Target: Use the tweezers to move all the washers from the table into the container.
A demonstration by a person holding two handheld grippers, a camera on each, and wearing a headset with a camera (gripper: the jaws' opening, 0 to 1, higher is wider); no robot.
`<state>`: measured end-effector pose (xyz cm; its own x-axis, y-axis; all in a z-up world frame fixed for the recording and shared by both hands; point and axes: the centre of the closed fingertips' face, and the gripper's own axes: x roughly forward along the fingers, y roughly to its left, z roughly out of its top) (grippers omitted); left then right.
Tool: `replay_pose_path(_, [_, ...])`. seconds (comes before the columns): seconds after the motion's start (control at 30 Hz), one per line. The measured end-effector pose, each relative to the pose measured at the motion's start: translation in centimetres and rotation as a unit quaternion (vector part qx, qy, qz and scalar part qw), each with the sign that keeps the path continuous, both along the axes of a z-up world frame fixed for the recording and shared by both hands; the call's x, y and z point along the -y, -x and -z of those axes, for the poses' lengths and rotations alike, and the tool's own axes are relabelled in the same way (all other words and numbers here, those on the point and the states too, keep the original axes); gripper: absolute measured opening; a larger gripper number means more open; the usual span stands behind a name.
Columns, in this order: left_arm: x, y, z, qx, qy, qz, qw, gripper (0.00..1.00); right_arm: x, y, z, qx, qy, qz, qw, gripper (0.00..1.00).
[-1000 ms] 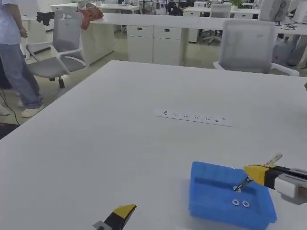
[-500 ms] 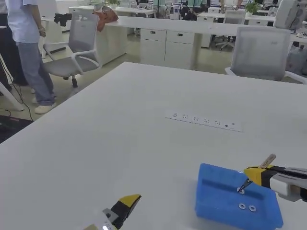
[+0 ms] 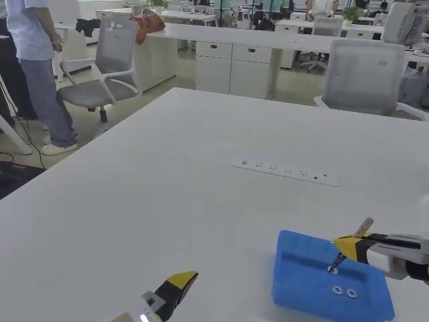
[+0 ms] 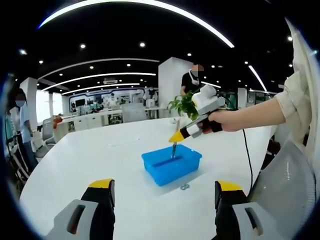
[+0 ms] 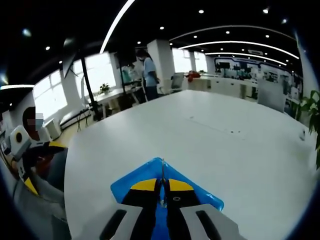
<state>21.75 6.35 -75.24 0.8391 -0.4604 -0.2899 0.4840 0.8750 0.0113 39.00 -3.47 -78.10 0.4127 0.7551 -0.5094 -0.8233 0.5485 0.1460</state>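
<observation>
In the blue container point(image 3: 298, 270), two washers point(image 3: 343, 291) lay just beside tweezers point(image 3: 337, 261) clamped by the right gripper point(image 3: 346, 245); left gripper point(image 4: 161, 190) gaped.

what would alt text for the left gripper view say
The right gripper, held in a hand, holds tweezers tip-down in a blue container on a white table. One washer lies on the table just outside the container, beyond the open jaws of the left gripper.

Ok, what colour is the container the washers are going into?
Plain blue. The container shows best in the head view, against the white table.
</observation>
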Motion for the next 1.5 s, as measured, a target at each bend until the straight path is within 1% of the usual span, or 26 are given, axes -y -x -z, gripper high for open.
replay_pose_path(0.23, [0.1,0.0,-0.2,0.002,0.007,0.001,1.0000,0.84,-0.4,0.0,0.8,-0.006,0.012,-0.007,0.9999,0.02])
replay_pose_path(0.47, [0.0,0.0,-0.4,0.005,0.014,-0.001,0.9999,0.84,-0.5,-0.1,1.7,-0.010,0.027,-0.013,0.9995,0.02])
replay_pose_path(0.63, [0.0,-0.1,-0.4,0.006,0.016,-0.002,0.9998,0.84,-0.7,0.0,2.2,-0.014,0.036,-0.021,0.9990,0.02])
replay_pose_path(0.77, [0.0,-0.1,-0.5,0.006,0.022,-0.001,0.9997,0.84,-0.7,-0.2,2.5,-0.018,0.039,-0.022,0.9988,0.02])
replay_pose_path(0.87, [0.1,0.0,-0.4,0.005,0.020,0.000,0.9998,0.84,-0.8,0.0,2.8,-0.021,0.044,-0.022,0.9986,0.02])
replay_pose_path(0.97, [0.1,0.0,-0.4,0.005,0.021,0.002,0.9998,0.84,-0.7,0.1,3.0,-0.019,0.052,-0.023,0.9982,0.02])
replay_pose_path(1.07, [0.1,0.0,-0.4,0.005,0.021,0.002,0.9998,0.84,-0.7,0.5,3.4,-0.024,0.058,-0.027,0.9977,0.02])
replay_pose_path(1.13, [0.1,0.0,-0.5,0.006,0.023,0.002,0.9997,0.84,-0.7,0.5,4.0,-0.021,0.067,-0.031,0.9970,0.02])
replay_pose_path(1.23, [0.0,0.0,-0.5,0.007,0.026,-0.001,0.9996,0.83,-0.6,0.6,4.3,-0.011,0.080,-0.034,0.9961,0.03])
replay_pose_path(1.27, [0.0,0.0,-0.6,0.006,0.027,-0.001,0.9996,0.83,-0.7,0.5,4.1,-0.006,0.074,-0.033,0.9967,0.03])
replay_pose_path(1.3, [0.0,0.0,-0.6,0.007,0.028,-0.002,0.9996,0.83,-0.6,0.6,4.1,-0.009,0.077,-0.032,0.9965,0.03])
replay_pose_path(1.4, [0.0,-0.1,-0.7,0.009,0.030,-0.002,0.9995,0.83,-0.6,0.5,3.9,-0.001,0.081,-0.031,0.9962,0.03])
replay_pose_path(1.5, [-0.1,-0.1,-0.7,0.010,0.031,-0.003,0.9995,0.83,-0.6,0.4,3.2,0.005,0.076,-0.028,0.9967,0.03])
